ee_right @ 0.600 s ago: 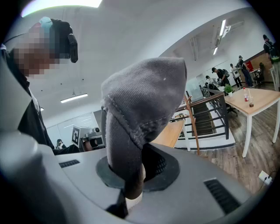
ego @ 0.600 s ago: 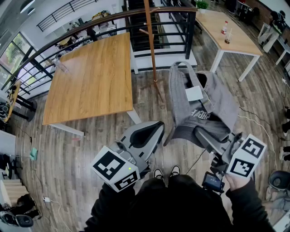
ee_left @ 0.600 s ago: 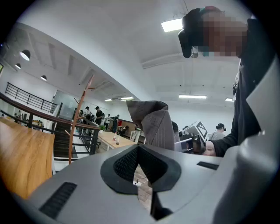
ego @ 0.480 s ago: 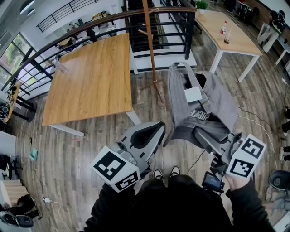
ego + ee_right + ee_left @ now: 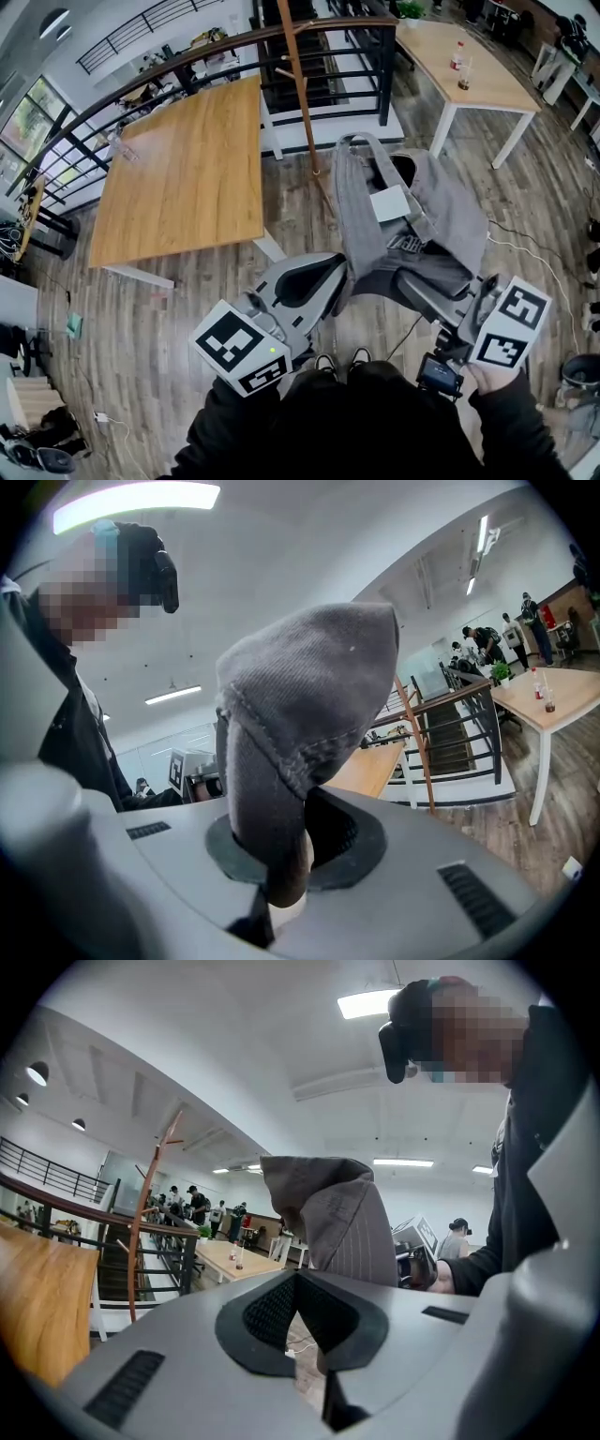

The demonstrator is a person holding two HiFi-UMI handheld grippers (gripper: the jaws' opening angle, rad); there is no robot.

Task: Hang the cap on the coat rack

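The right claw is clamped on the rim of the grey cap, holding it up over the wooden floor with its inside and white label turned upward. The left claw has its jaws drawn together with nothing between them, its tip just beside the cap's left edge. The wooden coat rack stands farther off, apart from the cap, to the right of the bare desk.

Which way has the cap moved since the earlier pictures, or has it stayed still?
Yes, slightly. In the head view the cap has shifted left, toward the coat rack pole; the gap between them is narrower.
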